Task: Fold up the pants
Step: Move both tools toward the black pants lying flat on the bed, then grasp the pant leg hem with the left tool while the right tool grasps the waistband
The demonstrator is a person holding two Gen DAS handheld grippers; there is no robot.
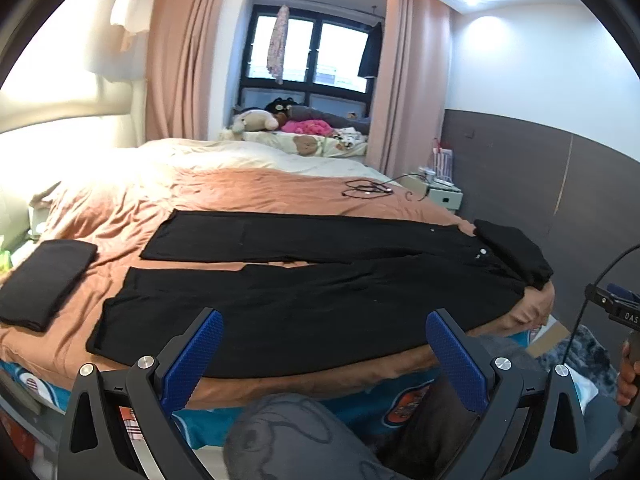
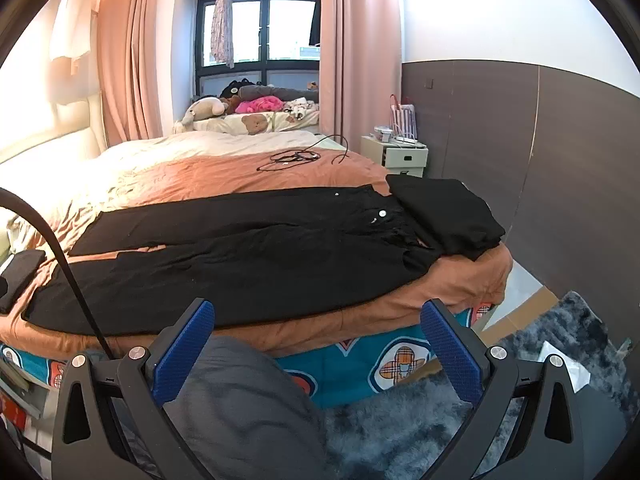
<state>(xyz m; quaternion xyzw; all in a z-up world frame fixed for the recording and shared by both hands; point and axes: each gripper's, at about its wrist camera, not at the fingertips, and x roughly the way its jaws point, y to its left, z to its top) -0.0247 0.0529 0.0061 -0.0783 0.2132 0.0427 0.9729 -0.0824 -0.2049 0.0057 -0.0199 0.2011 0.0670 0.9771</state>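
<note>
Both legs of the black pants (image 1: 304,284) lie flat across the orange bed (image 1: 248,188), unfolded; folding hasn't begun. Left gripper (image 1: 324,344) and right gripper (image 2: 316,336) hover wide-jawed, empty, pants at 12 o'clock. Next: reach forward, pinch the near edge

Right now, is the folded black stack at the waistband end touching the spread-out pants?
Touching. The right wrist view shows the folded black stack lying over the waistband of the pants, its near edge overlapping the fabric with no bedspread visible between them.
</note>
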